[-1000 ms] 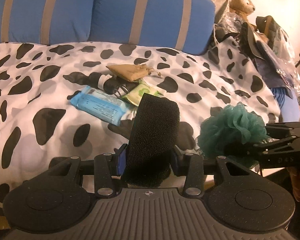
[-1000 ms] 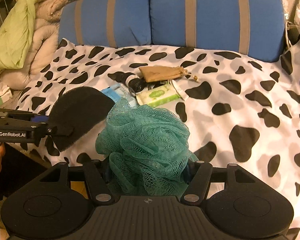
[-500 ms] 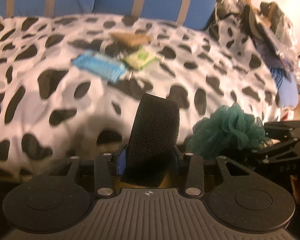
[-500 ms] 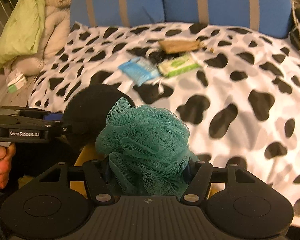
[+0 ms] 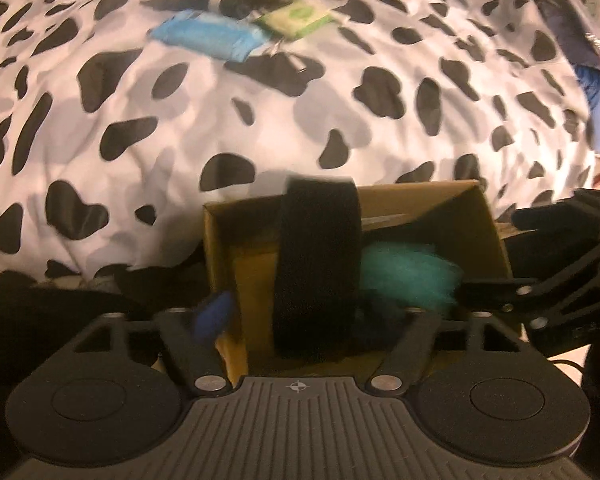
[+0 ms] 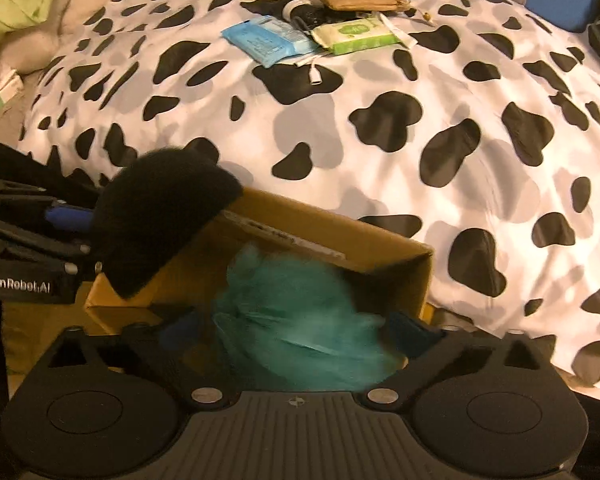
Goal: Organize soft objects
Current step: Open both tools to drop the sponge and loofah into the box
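Both tongs now stand spread over an open brown cardboard box [image 6: 380,252] beside the cow-print bed cover [image 6: 420,120], where a second ago they were clamped above the bed. Between the parted fingers of the left gripper [image 5: 312,312] the black foam sponge [image 5: 318,264] stands upright, contact unclear. Blurred, the teal mesh bath pouf [image 6: 296,320] lies loose inside the box between the widened fingers of the right gripper [image 6: 296,330], and the box is newly in view.
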Available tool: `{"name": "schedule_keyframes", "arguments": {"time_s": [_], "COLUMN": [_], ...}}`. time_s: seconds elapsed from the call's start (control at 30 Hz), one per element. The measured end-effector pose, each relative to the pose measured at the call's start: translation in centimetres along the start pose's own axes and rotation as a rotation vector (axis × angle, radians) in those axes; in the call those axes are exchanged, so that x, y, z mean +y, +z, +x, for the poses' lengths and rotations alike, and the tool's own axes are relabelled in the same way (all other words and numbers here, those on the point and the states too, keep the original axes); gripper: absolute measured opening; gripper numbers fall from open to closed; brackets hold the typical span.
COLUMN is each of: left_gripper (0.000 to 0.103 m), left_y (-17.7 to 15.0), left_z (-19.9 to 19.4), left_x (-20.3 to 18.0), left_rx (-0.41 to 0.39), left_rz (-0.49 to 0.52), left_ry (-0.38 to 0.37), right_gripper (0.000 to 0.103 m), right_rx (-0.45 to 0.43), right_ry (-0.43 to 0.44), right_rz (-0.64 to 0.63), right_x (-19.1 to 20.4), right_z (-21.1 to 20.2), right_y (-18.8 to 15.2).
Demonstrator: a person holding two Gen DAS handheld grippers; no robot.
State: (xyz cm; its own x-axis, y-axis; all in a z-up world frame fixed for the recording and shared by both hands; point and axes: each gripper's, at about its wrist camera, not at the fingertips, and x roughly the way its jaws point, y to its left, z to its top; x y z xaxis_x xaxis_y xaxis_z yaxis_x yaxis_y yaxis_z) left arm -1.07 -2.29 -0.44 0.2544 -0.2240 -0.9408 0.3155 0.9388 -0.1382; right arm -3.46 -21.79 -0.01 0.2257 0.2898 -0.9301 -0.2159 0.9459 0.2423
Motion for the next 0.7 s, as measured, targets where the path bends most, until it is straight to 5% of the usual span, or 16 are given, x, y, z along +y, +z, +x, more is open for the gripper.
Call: {"name": "schedule_keyframes", "arguments": {"time_s": [0.43,0.7], "left_gripper": [0.077,0.077], "left_y": [0.3,0.7], "left_z": [0.6,0.0], "left_x": [0.2,1.6], "left_rx": [0.028,-0.016], "left_rz": [-0.025,-0.130], "left_ry": [0.031,0.023], "right_gripper": [0.103,0.103], "right_rx": [0.036,0.022], "right_ry": [-0.050,-0.062], "right_rz": [0.043,0.048], "right_x": [-0.7,-0.7], "right_z": [0.6,0.4], "right_y": [0.3,0.7]}}
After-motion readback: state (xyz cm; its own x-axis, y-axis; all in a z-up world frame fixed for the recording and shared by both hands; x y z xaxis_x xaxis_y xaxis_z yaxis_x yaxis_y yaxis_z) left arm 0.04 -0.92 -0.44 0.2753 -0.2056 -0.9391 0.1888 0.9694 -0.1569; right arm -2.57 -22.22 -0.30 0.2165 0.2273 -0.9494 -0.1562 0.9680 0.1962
